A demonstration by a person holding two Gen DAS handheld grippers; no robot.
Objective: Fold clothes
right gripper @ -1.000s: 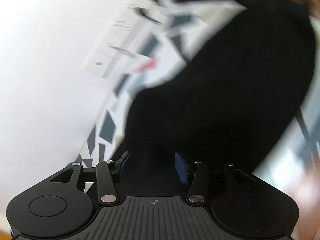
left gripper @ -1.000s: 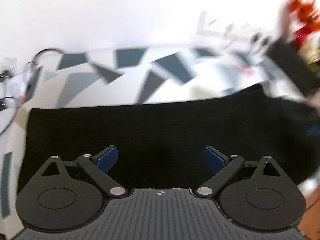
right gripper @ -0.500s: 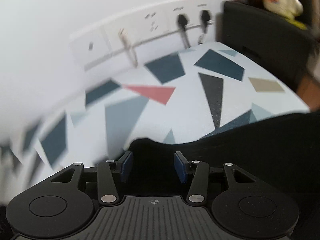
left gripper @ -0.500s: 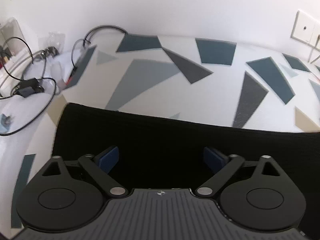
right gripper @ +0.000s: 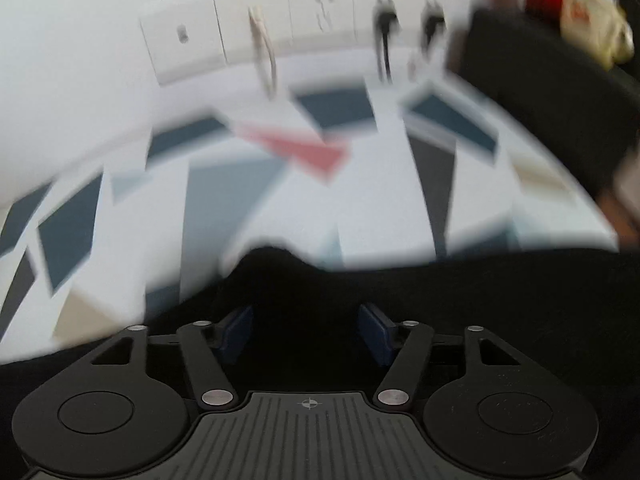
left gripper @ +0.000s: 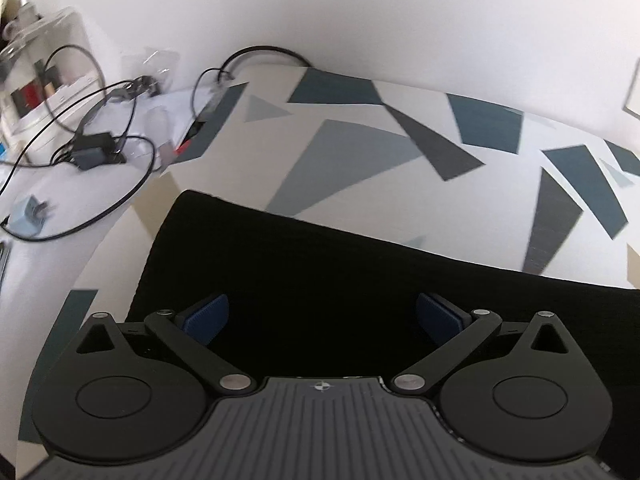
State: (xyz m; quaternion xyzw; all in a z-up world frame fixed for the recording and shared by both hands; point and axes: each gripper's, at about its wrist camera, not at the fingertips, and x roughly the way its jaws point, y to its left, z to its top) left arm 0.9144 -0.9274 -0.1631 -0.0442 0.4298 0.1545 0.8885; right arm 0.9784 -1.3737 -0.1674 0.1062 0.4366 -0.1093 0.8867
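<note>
Left gripper (left gripper: 322,316): jaws spread wide, blue pads (left gripper: 206,316) clear of anything, released. It has been opening a little further in the last moments; nothing sits pinched between the pads. Below it lies the black garment (left gripper: 320,280), flat on the patterned tablecloth (left gripper: 344,160), its straight far edge running from centre left to the right border of the frame. Likely reason for the wide stance: the cloth has been laid down and let go so that it settles flat.

Right gripper (right gripper: 306,330): jaws partly apart and just been opening, pads not pressing the fabric as far as the blurred view shows. The black garment (right gripper: 440,300) fills the lower half of that view; a raised lump of fabric bulges at its far edge, centre frame, so the edge is not smooth there.

Clutter: cables (left gripper: 100,128) and a small adapter in the upper left of the left view, off the cloth. Wall sockets (right gripper: 280,36) along the top of the right view.

Judgement: a fold looks just set down; next regrasp probably targets the rumpled edge.
</note>
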